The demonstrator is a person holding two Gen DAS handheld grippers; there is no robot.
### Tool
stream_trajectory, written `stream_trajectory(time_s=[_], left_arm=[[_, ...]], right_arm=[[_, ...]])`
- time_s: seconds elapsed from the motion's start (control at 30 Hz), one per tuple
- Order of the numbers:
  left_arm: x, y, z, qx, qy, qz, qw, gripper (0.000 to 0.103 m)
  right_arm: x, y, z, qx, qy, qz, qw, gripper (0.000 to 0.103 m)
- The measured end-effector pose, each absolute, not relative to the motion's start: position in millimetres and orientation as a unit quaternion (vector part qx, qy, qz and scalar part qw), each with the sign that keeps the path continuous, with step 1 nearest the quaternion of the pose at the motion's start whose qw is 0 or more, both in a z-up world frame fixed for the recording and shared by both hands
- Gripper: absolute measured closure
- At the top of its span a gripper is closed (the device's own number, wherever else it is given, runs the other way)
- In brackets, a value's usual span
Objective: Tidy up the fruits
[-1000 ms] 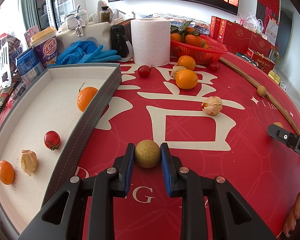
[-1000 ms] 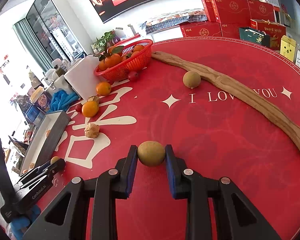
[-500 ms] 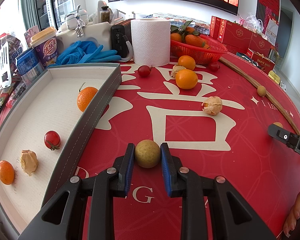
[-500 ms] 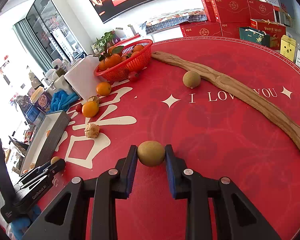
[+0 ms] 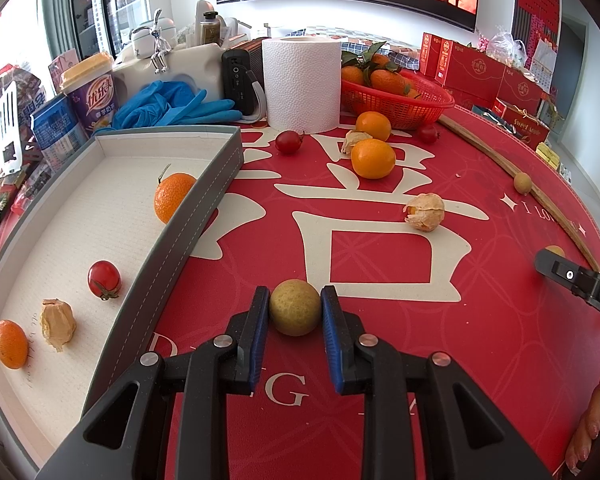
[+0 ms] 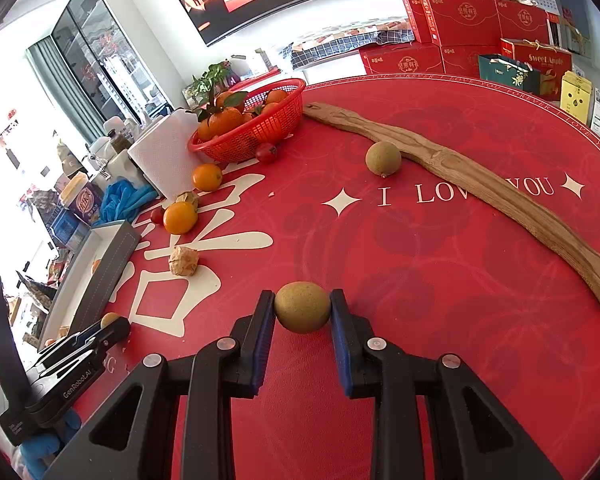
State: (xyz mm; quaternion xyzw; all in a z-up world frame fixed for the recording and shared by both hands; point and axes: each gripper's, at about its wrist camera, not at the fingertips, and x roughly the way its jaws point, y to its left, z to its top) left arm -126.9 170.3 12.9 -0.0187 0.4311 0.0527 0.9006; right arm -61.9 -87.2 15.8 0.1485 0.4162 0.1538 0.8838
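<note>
On red tablecloth (image 5: 380, 340): left gripper (image 5: 295, 312) clamps tan round fruit (image 5: 295, 307); right gripper (image 6: 302, 312) clamps second tan fruit (image 6: 302, 307); tray (image 5: 188, 240) left.

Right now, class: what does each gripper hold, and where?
Left gripper and right gripper each pinch one round tan-green fruit across its sides.

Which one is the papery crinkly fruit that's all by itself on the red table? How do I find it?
Start at the red tablecloth with its big cream character. On the character's right side lies the husked fruit, alone, nearer than the two loose oranges. Unlike those smooth, shiny oranges, it wears a dry, wrinkled tan husk.
</note>
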Motion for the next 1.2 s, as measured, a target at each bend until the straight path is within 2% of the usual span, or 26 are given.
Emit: stream_trajectory(time_s=[0.73,1.2], left_arm=[[-132.1,169.8,14.3,-0.024,0.435,0.048,0.899,0.075],[-152.8,194.3,35.2,-0.046,0.408,0.041,0.911,0.075]], right_arm=[[-62.0,-86.3,16.4,0.16,0.435,0.158,0.872,0.074],[-67.7,-43.5,39.6,0.124,0.432,0.179,0.875,0.074]])
